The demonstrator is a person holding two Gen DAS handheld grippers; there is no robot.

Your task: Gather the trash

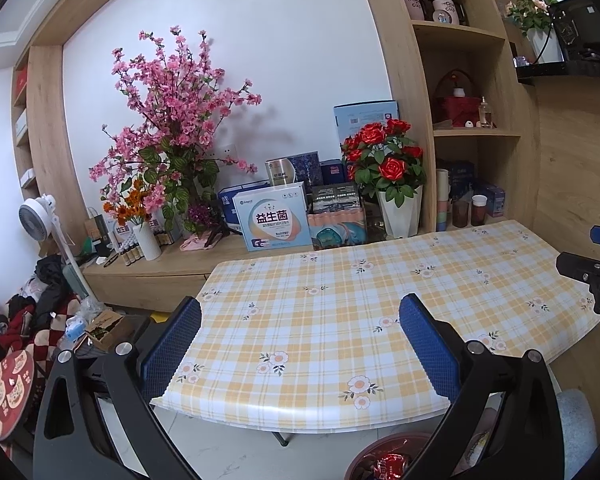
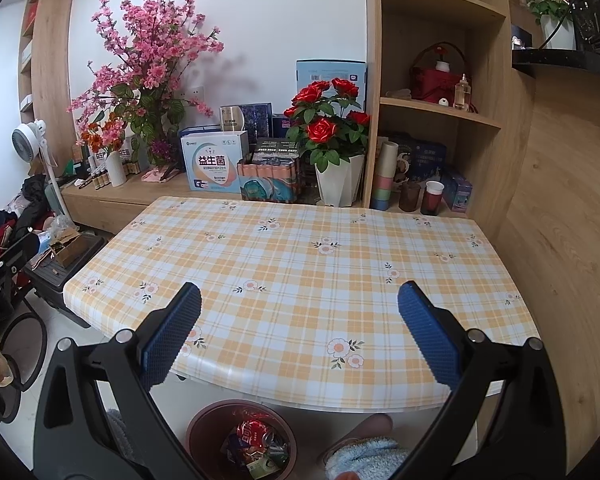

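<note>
A brown round bin (image 2: 204, 426) stands on the floor under the table's near edge, holding a red can (image 2: 254, 432) and several wrappers. The left wrist view shows the bin (image 1: 364, 454) at the bottom with a red wrapper (image 1: 390, 466) inside. The table (image 2: 300, 264) wears a yellow plaid cloth with flowers. My left gripper (image 1: 300, 322) hovers open over the table's near left corner, nothing between its blue pads. My right gripper (image 2: 300, 312) is open and empty above the near edge. The right gripper's black body (image 1: 596, 280) shows at the left view's right edge.
A wooden sideboard (image 2: 140, 192) behind the table carries flower vases, boxes and a white pot of red roses (image 2: 332, 136). Shelves (image 2: 436, 112) rise at the right. A fan (image 1: 40, 216), clothes and a cardboard box (image 1: 108, 328) crowd the floor left. A fuzzy blue slipper (image 2: 364, 456) lies beside the bin.
</note>
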